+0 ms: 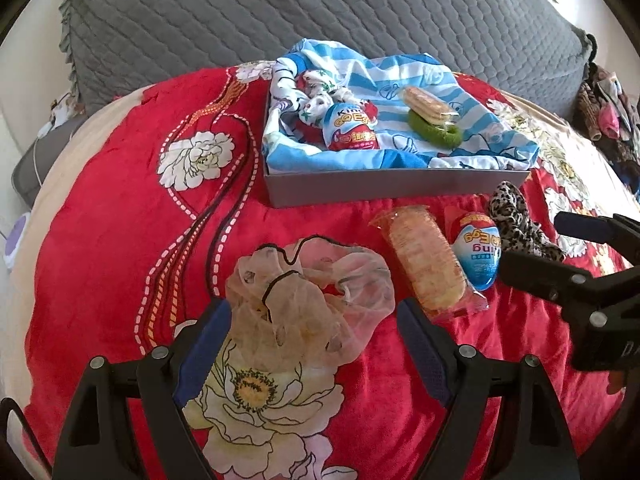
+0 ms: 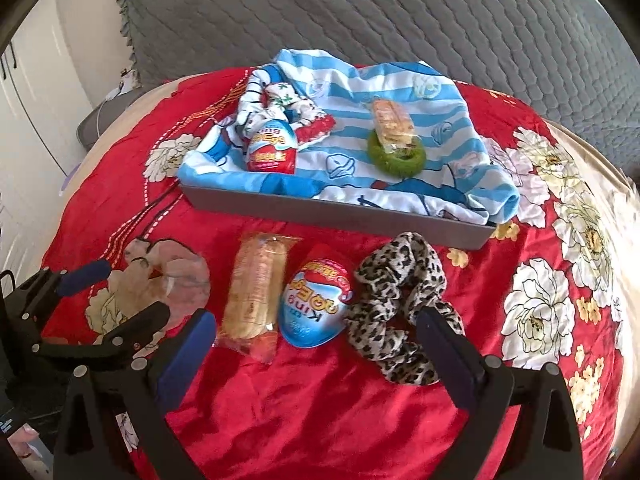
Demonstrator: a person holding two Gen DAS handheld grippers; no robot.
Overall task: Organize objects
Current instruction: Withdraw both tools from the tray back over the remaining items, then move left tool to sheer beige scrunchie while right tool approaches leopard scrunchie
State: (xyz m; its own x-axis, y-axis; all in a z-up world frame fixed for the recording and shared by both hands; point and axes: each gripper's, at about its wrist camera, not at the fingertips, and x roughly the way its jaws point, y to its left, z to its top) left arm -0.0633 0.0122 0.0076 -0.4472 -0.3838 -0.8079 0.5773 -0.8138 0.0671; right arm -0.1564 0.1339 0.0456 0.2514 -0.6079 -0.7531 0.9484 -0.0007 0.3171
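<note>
A grey box (image 1: 380,190) (image 2: 320,210) lined with blue-striped cloth holds a Kinder egg (image 1: 350,128) (image 2: 272,148), a patterned scrunchie (image 1: 320,96), a wafer pack (image 1: 426,106) (image 2: 394,122) and a green scrunchie (image 1: 434,132) (image 2: 396,158). On the red floral blanket in front lie a sheer pink scrunchie (image 1: 308,296) (image 2: 168,284), a wafer pack (image 1: 426,260) (image 2: 256,292), a second Kinder egg (image 1: 478,254) (image 2: 316,304) and a leopard scrunchie (image 1: 520,220) (image 2: 396,304). My left gripper (image 1: 312,344) (image 2: 120,292) is open around the pink scrunchie. My right gripper (image 2: 316,344) (image 1: 540,240) is open, straddling the egg and the leopard scrunchie.
A grey quilted pillow (image 1: 320,12) (image 2: 380,12) lies behind the box. A pile of clothes (image 1: 608,112) sits at the far right. The blanket's edge drops off at the left (image 1: 24,220).
</note>
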